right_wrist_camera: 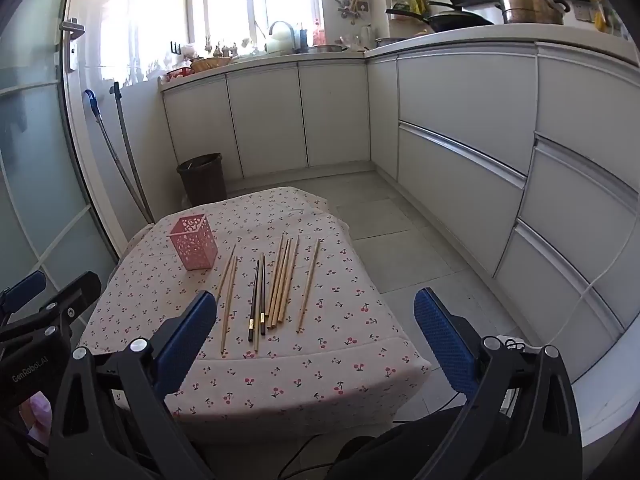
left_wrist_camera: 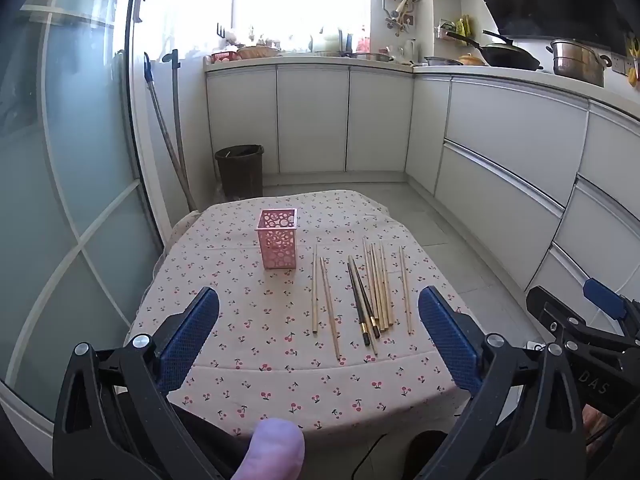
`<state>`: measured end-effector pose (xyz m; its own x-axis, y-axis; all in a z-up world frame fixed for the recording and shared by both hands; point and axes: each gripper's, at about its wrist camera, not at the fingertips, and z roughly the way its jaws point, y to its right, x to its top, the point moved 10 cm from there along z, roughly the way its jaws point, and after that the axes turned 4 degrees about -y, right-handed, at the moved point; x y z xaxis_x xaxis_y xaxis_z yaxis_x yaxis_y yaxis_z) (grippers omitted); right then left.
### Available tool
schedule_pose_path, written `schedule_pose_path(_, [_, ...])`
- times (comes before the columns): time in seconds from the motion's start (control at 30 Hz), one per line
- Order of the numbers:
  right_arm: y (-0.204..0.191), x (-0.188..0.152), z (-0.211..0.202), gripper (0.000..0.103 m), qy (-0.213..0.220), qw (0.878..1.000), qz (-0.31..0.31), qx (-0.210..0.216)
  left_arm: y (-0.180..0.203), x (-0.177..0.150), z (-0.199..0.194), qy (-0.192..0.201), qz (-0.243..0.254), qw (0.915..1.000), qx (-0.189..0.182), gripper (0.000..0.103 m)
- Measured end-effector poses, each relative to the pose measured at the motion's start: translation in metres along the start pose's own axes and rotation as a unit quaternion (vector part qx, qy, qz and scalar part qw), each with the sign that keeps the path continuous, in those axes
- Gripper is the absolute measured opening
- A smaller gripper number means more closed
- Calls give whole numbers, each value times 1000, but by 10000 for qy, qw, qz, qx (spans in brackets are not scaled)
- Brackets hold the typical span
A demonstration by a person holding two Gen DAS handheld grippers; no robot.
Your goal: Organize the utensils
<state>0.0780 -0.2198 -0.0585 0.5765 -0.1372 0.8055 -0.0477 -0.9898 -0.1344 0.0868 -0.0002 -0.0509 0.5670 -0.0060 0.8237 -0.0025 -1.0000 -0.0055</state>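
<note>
- The pink holder (left_wrist_camera: 277,239) stands upright on the far left part of the cloth-covered counter (left_wrist_camera: 248,384), its top free of anything, which fits it as the place the utensils should end up
- The chopsticks (left_wrist_camera: 376,288) lie flat to its right, well apart from it, roughly parallel with ends toward the near edge; that puts them lengthwise in line with either claw's reach
- A dark pair (right_wrist_camera: 257,296) lies among the pale wooden ones, so sorting by kind looks possible
- The left claw (left_wrist_camera: 319,344) hangs released and wide over the near edge, grasping nothing
- The right claw (right_wrist_camera: 316,342) is likewise spread wide and empty, tilted down toward the chopsticks, probably ready for a first pick
</note>
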Motion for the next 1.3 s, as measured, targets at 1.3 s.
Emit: schedule_pose_path(1.3, [-5, -6, 9, 96, -184, 9998, 54, 55, -1, -8, 10, -175, -43, 9998, -43, 96])
